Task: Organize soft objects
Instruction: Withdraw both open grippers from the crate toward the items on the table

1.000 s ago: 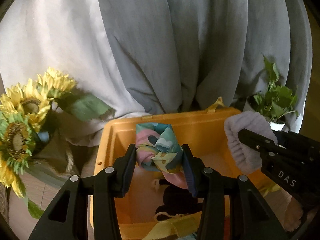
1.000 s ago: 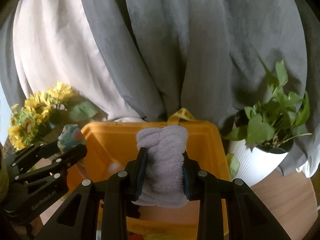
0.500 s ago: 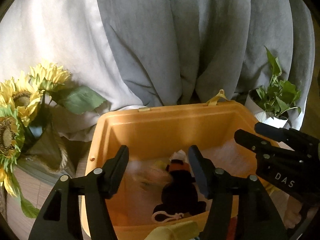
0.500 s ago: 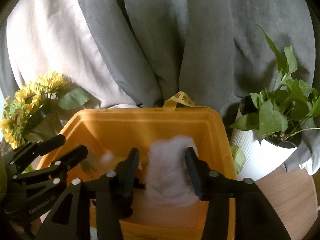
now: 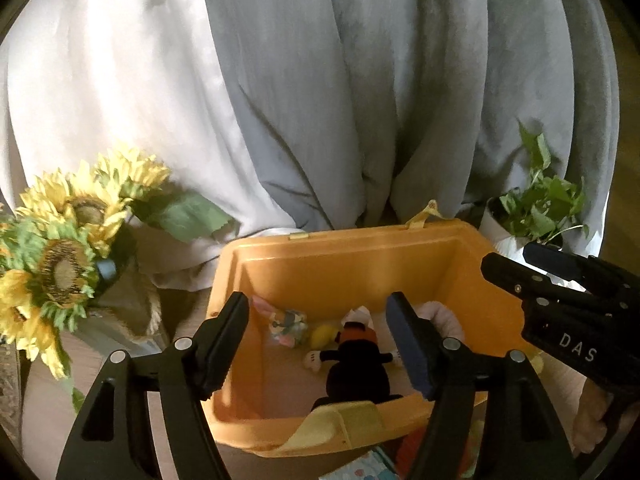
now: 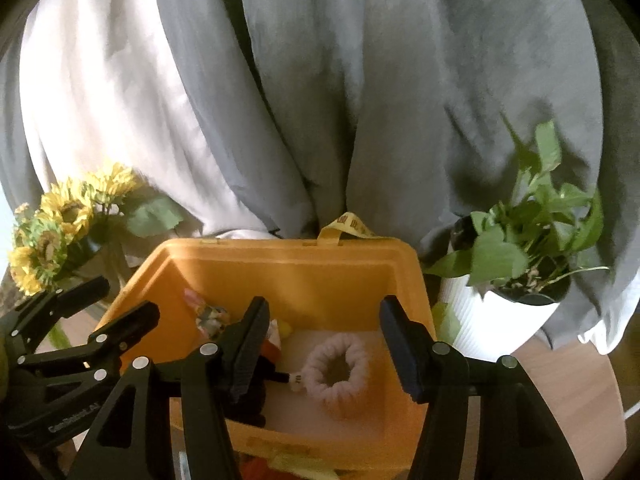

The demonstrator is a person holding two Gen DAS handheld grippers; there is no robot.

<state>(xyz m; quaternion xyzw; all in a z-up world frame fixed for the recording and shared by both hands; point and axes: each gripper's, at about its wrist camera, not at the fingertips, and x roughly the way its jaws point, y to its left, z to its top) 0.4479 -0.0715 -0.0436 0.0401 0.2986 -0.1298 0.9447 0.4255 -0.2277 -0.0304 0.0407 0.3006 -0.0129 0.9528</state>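
An orange bin [image 5: 360, 256] [image 6: 288, 268] stands below both grippers. On its floor lie a colourful knotted scarf [image 5: 289, 325] [image 6: 211, 317], a black and orange plush toy [image 5: 357, 364] and a pale fluffy ring-shaped headband [image 6: 337, 372] [image 5: 438, 316]. My left gripper [image 5: 318, 316] hovers over the bin, its jaws opening, nothing between them. My right gripper [image 6: 322, 318] also hangs above the bin, jaws opening and empty, with the headband lying beneath it.
Sunflowers [image 5: 68, 232] [image 6: 60, 224] in a wrapped pot stand left of the bin. A green plant in a white pot [image 6: 516, 292] [image 5: 536, 208] stands to the right. Grey and white curtains [image 5: 320, 92] hang behind. More soft items lie at the near rim [image 5: 344, 420].
Both grippers let go: the scarf dropped from the left one and the headband from the right one into the bin. Both pairs of jaws widened and both grippers lifted a little.
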